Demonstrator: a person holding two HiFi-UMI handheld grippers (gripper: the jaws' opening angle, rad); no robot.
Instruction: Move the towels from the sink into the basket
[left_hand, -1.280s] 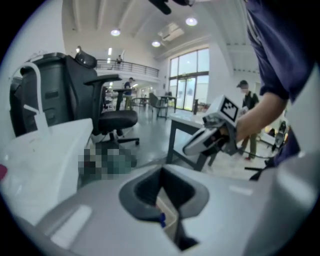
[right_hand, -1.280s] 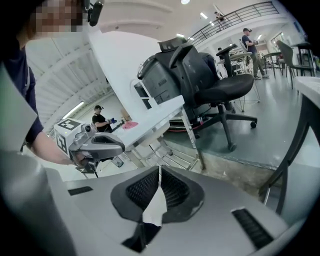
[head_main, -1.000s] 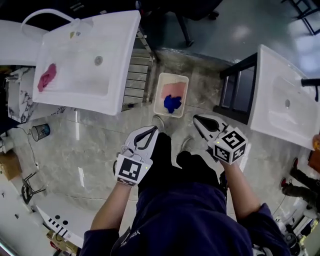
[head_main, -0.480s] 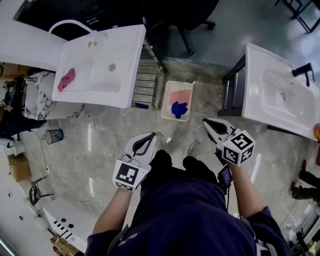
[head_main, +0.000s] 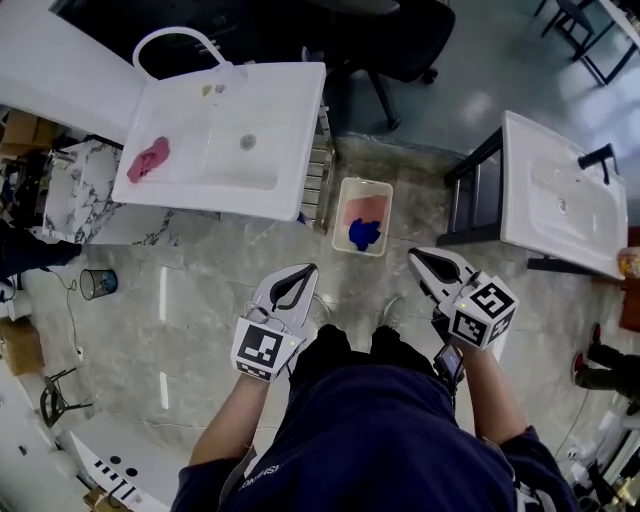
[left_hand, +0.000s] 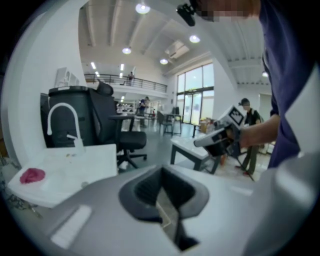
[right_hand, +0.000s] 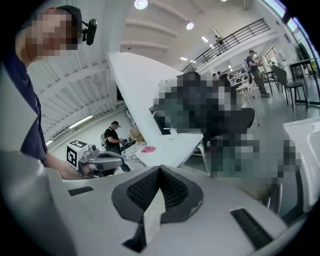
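- Left gripper (head_main: 307, 270): jaws fully together, nothing between them. Its ribbed pads (left_hand: 145, 189) meet along 1 seam.
- Right gripper (head_main: 417, 254): jaws likewise together and empty, with its pads (right_hand: 176, 192) meeting in a closed V.
- Both grippers are held in the air on the near side of the basket (head_main: 366, 182), 1 to each side, with tips pointing toward it and touching nothing.
- Basket: stands on the floor (head_main: 200, 270). It holds 2 towels, a pink towel (head_main: 366, 206) in the far part and a blue towel (head_main: 365, 235) in the near part.
- Magenta towel (head_main: 148, 160): well apart from the basket, up and to the left, at the far-left end of the sink (head_main: 262, 110).
- Edges: the sink's near-right corner comes just beside the basket's far-left corner. A second sink (head_main: 560, 200) on a dark frame stands to the basket's right, a strip of floor between them.
- Open room: bare floor runs from the basket's near rim to the grippers.
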